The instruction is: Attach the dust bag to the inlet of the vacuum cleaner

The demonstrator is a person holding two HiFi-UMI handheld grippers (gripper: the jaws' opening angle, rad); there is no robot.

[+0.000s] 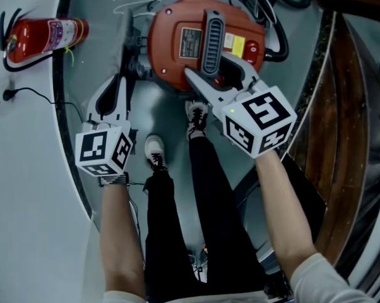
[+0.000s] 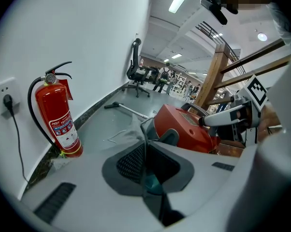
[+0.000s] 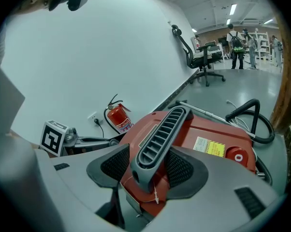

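The red vacuum cleaner [image 1: 177, 49] stands on the floor with a grey ribbed handle [image 1: 212, 40] across its top. My right gripper [image 1: 214, 68] is shut on that handle [image 3: 160, 139], one pad on each side. My left gripper [image 1: 117, 90] sits at the machine's left side. Its jaws [image 2: 145, 166] are closed on a thin edge of the grey dust bag [image 2: 128, 132], which lies crumpled against the vacuum [image 2: 184, 127]. The inlet is hidden in every view.
A red fire extinguisher [image 1: 45, 36] lies against the white wall by a wall socket [image 1: 7, 95]. A black hose [image 3: 252, 120] and metal wand lie behind the vacuum. A wooden railing [image 1: 341, 106] is at the right. The person's shoes [image 1: 155, 150] are just below the vacuum.
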